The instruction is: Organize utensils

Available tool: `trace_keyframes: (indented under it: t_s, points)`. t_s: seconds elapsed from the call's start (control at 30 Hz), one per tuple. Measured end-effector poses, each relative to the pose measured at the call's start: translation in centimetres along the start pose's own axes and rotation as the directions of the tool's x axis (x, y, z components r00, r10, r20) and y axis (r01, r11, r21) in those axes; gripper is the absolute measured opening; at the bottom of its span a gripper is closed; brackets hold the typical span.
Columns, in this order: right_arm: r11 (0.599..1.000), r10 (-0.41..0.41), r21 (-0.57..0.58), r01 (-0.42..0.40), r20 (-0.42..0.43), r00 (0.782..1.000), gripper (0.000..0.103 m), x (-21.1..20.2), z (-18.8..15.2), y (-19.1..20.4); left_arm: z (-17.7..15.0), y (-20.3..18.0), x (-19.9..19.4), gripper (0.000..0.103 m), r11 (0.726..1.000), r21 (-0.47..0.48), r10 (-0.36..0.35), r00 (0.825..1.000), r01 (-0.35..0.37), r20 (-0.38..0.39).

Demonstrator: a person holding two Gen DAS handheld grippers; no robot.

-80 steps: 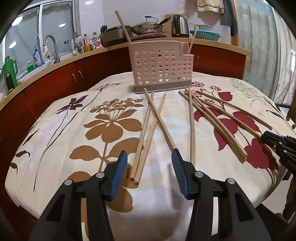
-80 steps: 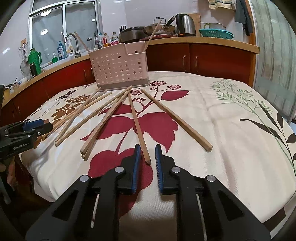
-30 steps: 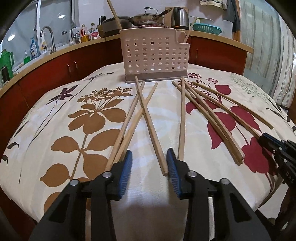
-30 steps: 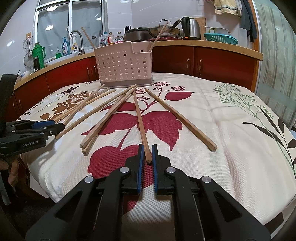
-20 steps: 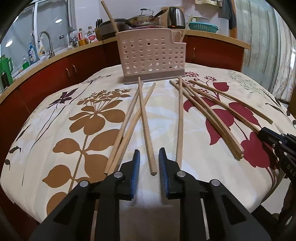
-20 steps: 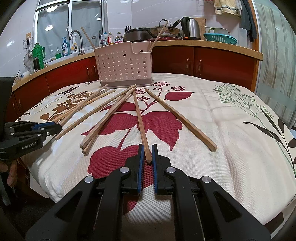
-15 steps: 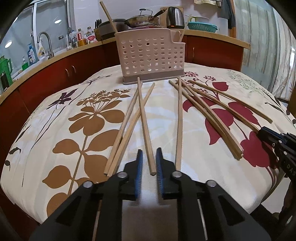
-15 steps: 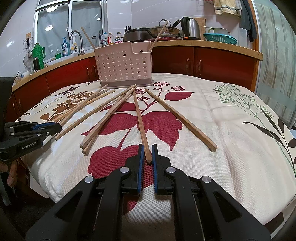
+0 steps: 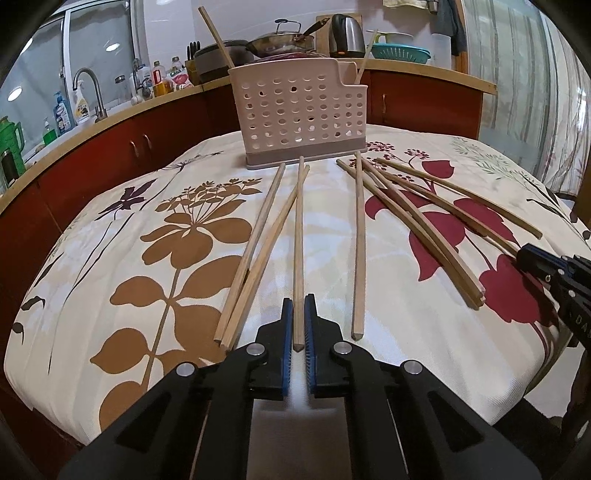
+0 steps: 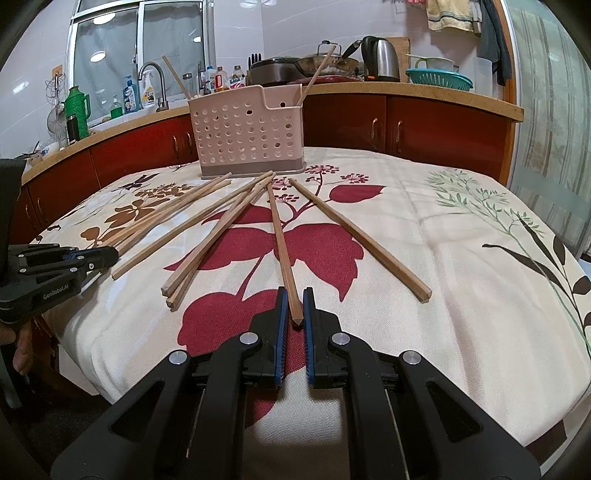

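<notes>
Grippers, left gripper [image 9: 299, 325] and right gripper [image 10: 293, 314], are each pinching one chopstick end near the tabletop's [image 9: 406, 350] front edge, needing level lifts toward the holder [image 9: 299, 114].

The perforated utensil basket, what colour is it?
Pale pink basket with a darker greyish base, clearest in the right wrist view.

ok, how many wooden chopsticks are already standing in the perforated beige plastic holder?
2. One wooden chopstick leans out of the perforated beige plastic holder's left end; a second chopstick pokes up at its right end. Shorter ones inside would be hidden.
</notes>
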State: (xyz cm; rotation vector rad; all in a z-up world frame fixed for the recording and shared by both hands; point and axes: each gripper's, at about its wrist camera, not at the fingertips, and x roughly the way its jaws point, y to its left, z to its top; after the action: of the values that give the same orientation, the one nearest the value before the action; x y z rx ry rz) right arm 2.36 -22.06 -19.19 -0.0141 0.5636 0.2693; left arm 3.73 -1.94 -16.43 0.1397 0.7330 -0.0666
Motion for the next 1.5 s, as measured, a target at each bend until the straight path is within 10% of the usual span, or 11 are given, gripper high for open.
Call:
trace_keyframes:
  t_s: [1.5]
  points:
    - [1.0, 0.007, -0.029, 0.001, 0.286, 0.958, 0.007, -10.4, 7.9, 2.9, 4.9, 2.0, -11.0, 0.007, 0.999, -0.029, -0.037, 0.962, 0.046, 0.271]
